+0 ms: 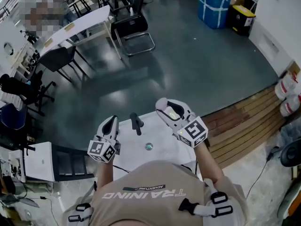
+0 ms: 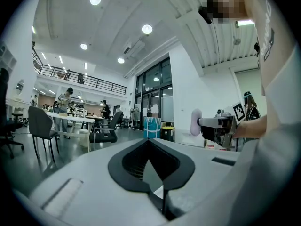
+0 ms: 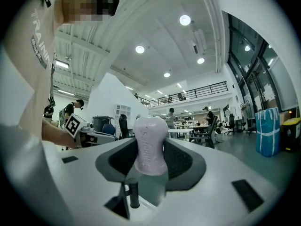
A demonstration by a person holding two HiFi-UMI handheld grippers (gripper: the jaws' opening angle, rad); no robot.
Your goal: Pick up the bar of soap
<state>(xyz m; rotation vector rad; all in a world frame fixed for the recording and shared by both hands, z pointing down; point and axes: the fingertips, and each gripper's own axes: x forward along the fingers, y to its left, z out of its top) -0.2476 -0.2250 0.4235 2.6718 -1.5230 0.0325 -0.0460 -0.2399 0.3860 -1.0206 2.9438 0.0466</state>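
Observation:
The bar of soap (image 3: 150, 145) is pale lilac with a waisted shape, and it stands upright between the jaws of my right gripper (image 3: 150, 160). That gripper (image 1: 165, 108) is shut on the soap and holds it level above the small white table (image 1: 164, 134). The soap (image 2: 195, 122) also shows in the left gripper view, sticking out of the right gripper at the right. My left gripper (image 1: 111, 121) hovers over the table's left edge, apart from the soap. Its jaws meet at the tips with nothing between them (image 2: 149, 144).
A black handle-like object (image 1: 136, 124) and a small round bluish thing (image 1: 149, 146) lie on the table. Beyond it are a dark floor with black chairs (image 1: 131, 29), long white desks (image 1: 80, 25) and a blue bag (image 1: 214, 4). Wooden planks (image 1: 244, 121) lie at the right.

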